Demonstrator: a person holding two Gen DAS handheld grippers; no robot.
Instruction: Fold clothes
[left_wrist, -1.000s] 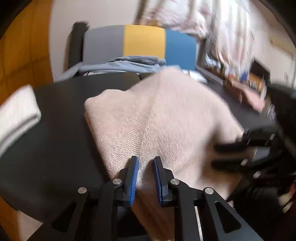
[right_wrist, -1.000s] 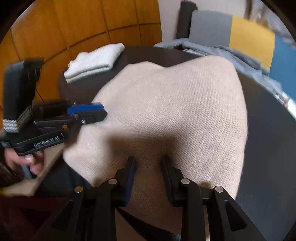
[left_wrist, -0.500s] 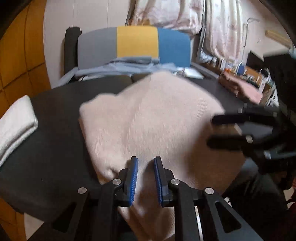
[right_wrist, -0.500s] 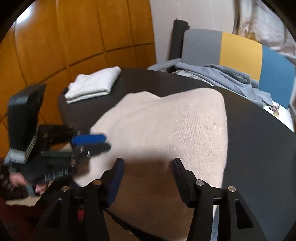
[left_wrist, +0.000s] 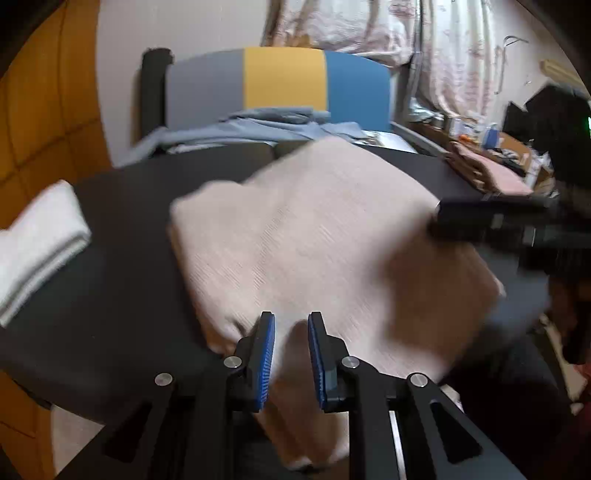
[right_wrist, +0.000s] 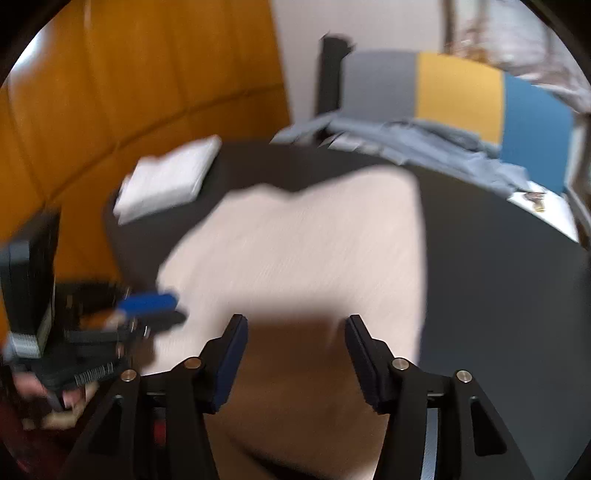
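Note:
A beige knit garment (left_wrist: 325, 236) lies folded on the dark round table (left_wrist: 122, 295), its near edge hanging over the table's front. It also shows in the right wrist view (right_wrist: 303, 251). My left gripper (left_wrist: 291, 354) is shut on the garment's near edge, with cloth between the blue pads. My right gripper (right_wrist: 293, 354) is open above the garment's near edge and holds nothing. The right gripper also shows at the right of the left wrist view (left_wrist: 480, 221), blurred.
A folded white towel (left_wrist: 37, 240) lies at the table's left edge, also seen in the right wrist view (right_wrist: 170, 177). A grey, yellow and blue chair (left_wrist: 280, 85) with a light blue garment (left_wrist: 258, 129) stands behind the table. Wooden panels (right_wrist: 129, 92) line the left.
My right gripper has opened, let go of the garment's near edge and pulled back. My left gripper has stayed shut on the cloth and drawn back a little.

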